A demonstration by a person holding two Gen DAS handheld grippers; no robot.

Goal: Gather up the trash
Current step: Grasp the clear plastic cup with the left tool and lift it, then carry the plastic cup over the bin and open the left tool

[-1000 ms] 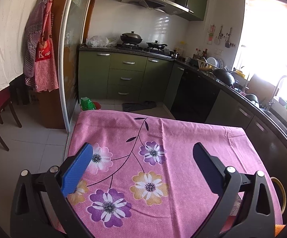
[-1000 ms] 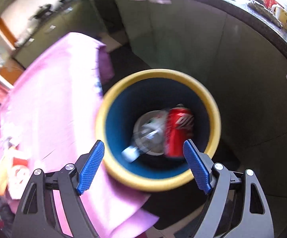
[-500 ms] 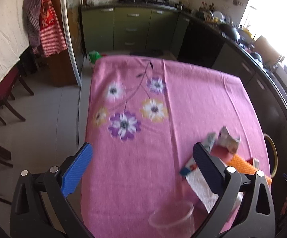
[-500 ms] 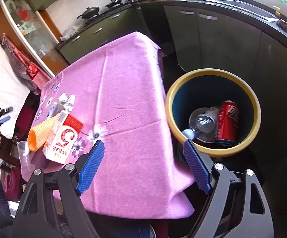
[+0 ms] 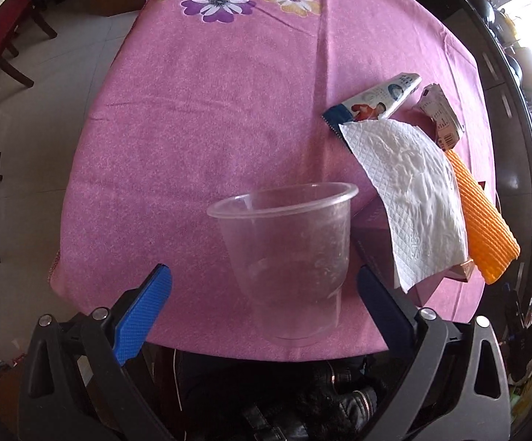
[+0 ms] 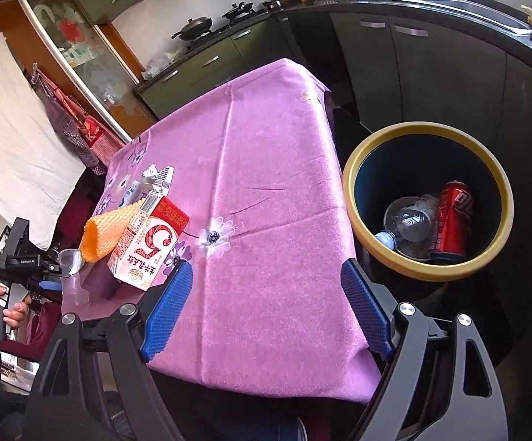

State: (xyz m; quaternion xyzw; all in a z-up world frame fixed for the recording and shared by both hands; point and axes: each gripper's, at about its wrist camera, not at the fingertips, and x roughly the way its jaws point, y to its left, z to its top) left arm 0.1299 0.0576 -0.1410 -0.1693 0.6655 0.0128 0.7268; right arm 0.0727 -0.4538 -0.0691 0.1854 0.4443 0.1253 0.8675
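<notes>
I have the left hand-held gripper [image 5: 262,303] spread wide around the upright clear cup [image 5: 284,257] at the surface [image 5: 192,110] near edge, not yet clamped, while the right hand-held gripper [image 6: 266,308] hangs apart and empty beside the bin [image 6: 427,202], ready to ferry trash.

Left wrist close above table's [image 5: 199,117] near edge; right wrist high beside it.
</notes>
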